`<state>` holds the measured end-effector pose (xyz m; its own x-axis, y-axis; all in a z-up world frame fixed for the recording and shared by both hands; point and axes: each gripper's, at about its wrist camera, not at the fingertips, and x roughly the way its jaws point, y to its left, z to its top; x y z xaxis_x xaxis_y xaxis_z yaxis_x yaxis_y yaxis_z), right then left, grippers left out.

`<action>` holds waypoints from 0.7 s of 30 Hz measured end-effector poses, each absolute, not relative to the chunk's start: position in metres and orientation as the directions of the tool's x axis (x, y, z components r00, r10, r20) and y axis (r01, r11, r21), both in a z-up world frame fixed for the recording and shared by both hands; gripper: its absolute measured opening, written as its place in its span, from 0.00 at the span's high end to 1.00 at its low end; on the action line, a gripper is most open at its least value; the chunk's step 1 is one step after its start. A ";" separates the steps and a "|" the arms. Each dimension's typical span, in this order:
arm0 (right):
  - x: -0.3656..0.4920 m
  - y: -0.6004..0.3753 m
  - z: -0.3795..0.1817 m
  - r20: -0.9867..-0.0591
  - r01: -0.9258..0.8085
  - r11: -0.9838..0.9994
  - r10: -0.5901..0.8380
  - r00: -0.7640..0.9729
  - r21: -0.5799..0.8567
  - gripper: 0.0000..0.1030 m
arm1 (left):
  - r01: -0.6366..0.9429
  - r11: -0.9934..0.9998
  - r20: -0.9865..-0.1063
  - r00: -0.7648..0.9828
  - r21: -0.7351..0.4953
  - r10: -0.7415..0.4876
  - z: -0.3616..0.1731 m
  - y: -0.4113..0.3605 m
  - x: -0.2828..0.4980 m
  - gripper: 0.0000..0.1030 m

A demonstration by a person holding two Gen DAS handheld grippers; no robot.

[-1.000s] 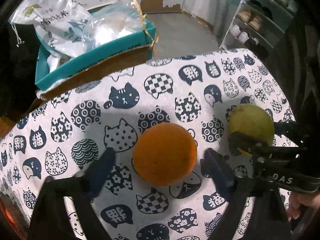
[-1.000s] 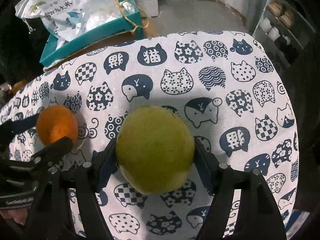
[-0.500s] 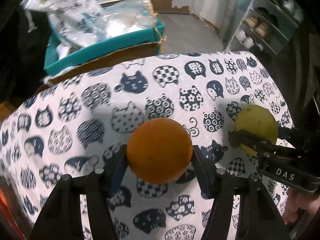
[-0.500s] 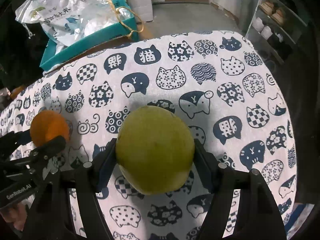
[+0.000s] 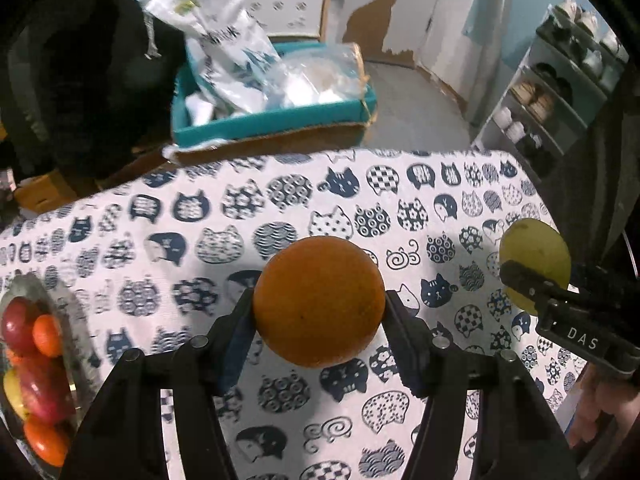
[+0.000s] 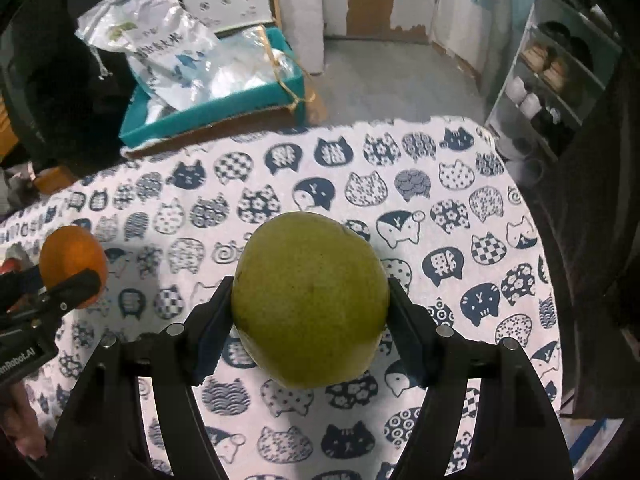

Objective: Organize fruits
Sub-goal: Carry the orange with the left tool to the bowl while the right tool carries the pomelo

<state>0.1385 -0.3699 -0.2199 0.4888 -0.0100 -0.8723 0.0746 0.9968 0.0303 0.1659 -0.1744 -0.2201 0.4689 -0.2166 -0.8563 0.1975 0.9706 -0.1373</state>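
- Left gripper [image 5: 319, 312]: clamped on the orange [image 5: 319, 300], centre of the left wrist view, clear of the cat-print tablecloth [image 5: 280, 200].
- Right gripper [image 6: 310, 312]: clamped on the green fruit [image 6: 310, 300], centre of its own view.
- Deciding relation: the fruit dish [image 5: 60, 312] (already holding red and orange fruit) lies at the lower-left edge of the left wrist view, so the left gripper appears nearer.
- Dish not visible in the right wrist view.

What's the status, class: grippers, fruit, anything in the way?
Left gripper shut on orange. Right gripper shut on green citrus. Both fruits off the cat-print cloth. Fruit bowl far left, part full; path clear.
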 end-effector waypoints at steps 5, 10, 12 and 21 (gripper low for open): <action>0.130 -0.354 -0.199 -0.854 0.044 0.999 -0.006 0.521 0.019 0.30 | 0.189 0.973 -0.835 0.508 -0.134 -0.214 -0.196 -0.157 0.153 0.39; 0.122 -0.340 -0.176 -0.832 0.016 1.000 0.004 0.554 0.016 0.30 | 0.166 0.977 -0.813 0.547 -0.131 -0.202 -0.176 -0.138 0.142 0.39; 0.119 -0.334 -0.169 -0.826 0.004 1.000 0.007 0.564 0.011 0.30 | 0.159 0.979 -0.805 0.560 -0.129 -0.197 -0.168 -0.131 0.138 0.39; 0.099 -0.307 -0.133 -0.791 -0.055 0.998 0.043 0.611 0.012 0.30 | 0.137 0.983 -0.766 0.617 -0.120 -0.179 -0.138 -0.100 0.112 0.39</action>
